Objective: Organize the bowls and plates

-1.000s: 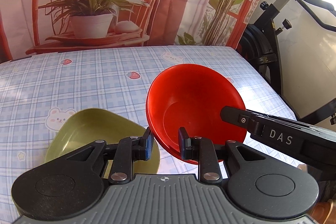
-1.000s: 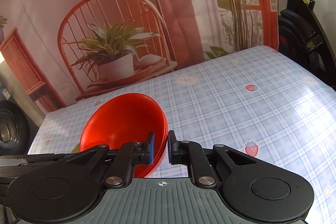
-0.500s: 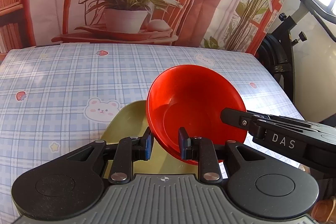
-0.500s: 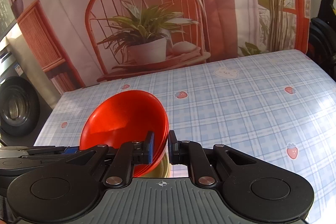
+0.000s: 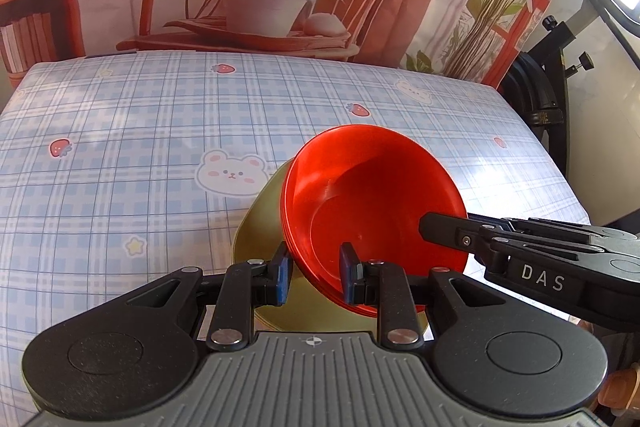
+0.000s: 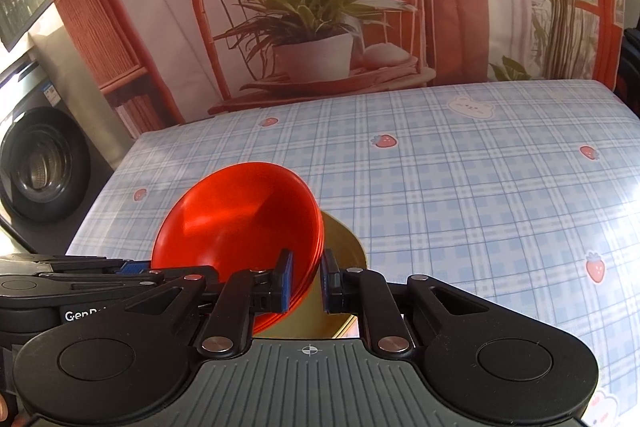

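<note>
Now carried across the bench (image 5: 120, 131) and lower, over the green plate (image 5: 260, 227) instead of beside it: red bowls (image 5: 372, 203), rim clamped at 7 o'clock by left gripper (image 5: 314, 277), at 5 by right gripper (image 6: 306, 281). Ready to set down.

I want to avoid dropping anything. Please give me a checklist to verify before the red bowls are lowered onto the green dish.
1. Left gripper closed on the rim of the red bowls: ok.
2. Right gripper closed on the opposite rim: ok.
3. Red bowls level: not ok, they are tilted.
4. Green dish below the red bowls: ok, it shows underneath in both views.
5. Green dish empty: cannot tell, the bowls hide most of it.
6. Checked tablecloth around the dish free of other things: ok in the part visible.
</note>
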The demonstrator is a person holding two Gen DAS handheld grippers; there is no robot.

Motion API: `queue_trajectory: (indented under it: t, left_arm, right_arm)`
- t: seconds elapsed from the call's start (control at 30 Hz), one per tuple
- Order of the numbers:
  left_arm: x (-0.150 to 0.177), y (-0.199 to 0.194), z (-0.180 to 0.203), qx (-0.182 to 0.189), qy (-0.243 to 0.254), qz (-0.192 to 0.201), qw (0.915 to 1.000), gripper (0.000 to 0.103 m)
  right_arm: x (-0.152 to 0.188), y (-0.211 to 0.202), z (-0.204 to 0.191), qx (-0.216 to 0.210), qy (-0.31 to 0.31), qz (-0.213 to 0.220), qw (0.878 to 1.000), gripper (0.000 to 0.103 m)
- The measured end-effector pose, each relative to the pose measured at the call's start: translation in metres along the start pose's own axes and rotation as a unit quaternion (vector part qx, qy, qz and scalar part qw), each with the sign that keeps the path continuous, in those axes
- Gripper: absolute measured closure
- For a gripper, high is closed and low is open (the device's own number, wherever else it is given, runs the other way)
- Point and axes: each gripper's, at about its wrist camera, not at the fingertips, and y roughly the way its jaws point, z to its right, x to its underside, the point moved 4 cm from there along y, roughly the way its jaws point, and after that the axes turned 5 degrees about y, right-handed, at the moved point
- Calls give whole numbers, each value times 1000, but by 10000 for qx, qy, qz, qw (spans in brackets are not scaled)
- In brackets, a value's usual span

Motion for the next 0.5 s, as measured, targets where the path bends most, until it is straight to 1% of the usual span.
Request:
queue_trajectory:
  t: [0.5]
  left_arm:
    - [16,4,-4,-41,-216,-171,9996,77]
  right_arm:
    - [20,6,0,-45,47,-272,9996,90]
